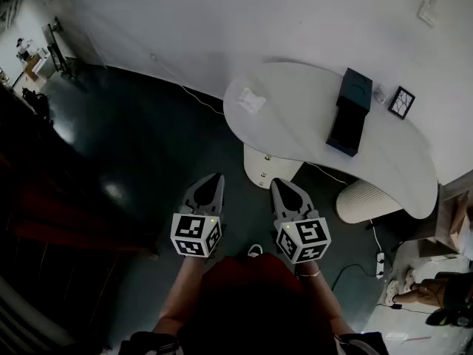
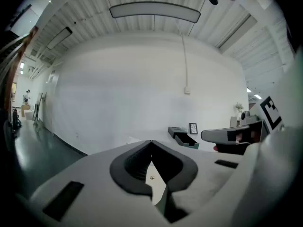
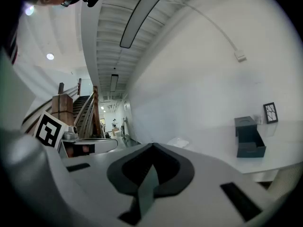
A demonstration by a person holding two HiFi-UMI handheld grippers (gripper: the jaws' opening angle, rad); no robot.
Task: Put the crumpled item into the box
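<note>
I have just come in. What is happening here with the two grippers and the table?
A person stands on the dark floor a little way from the white table, with the left gripper and the right gripper held out in front. Both are shut and empty. The crumpled white item lies near the table's left end, and the dark box stands open further right. Nothing is picked up yet.

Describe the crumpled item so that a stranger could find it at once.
Find the white curved table by the wall. At its left end, away from the dark open box and the small framed picture, lies the crumpled item. Unlike them, it is white and shapeless.
</note>
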